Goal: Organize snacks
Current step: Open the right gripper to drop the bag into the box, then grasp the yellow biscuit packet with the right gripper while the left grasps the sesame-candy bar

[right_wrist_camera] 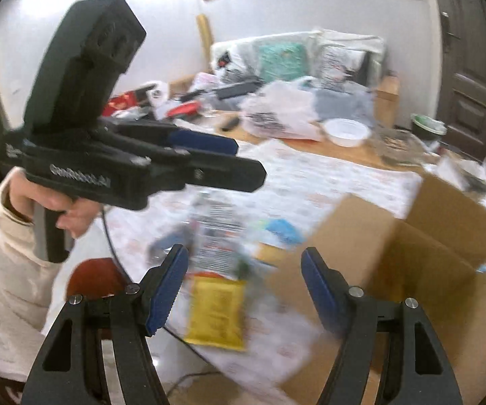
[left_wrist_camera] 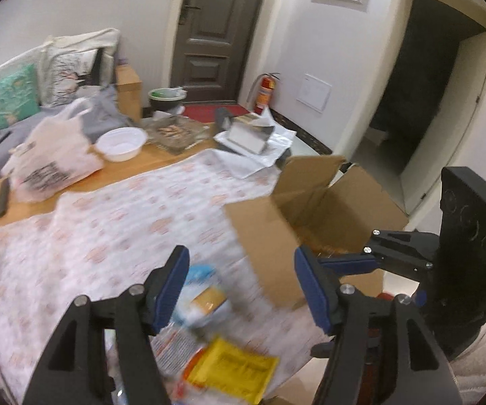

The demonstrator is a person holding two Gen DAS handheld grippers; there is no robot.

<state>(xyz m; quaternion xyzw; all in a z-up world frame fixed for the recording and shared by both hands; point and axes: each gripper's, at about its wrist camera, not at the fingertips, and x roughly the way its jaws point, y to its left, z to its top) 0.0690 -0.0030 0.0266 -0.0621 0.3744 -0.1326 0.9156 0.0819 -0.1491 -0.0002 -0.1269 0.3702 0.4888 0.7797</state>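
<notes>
Item 1, nearest: your left gripper, fingers spread wide and holding nothing, poised above the snack pile at the near edge of the bench. Your right gripper likewise has its fingers parted and empty; it looks over the same pile from the other side, with the box just beside its right finger.

Item 2: yellow packet, flat on the patterned cloth, lowest in the pile and closest to you. It lies clear of the others at its near end, which makes it a likely first pick.

Item 3: white packet with printed text, overlapping the yellow one, blurred; the label cannot be read.

Item 4: blue-and-orange packet, between the left fingers in that view, resting on the cloth close to the box.

Item 5: cardboard box, flaps folded open, standing just right of the pile. Judged to be the destination for the snacks; something orange shows inside, though what it is cannot be told.

Item 6, far side: white bowl, plastic bag, glass tray, silver box, all on the bare wood beyond the cloth, well apart from the snacks.
</notes>
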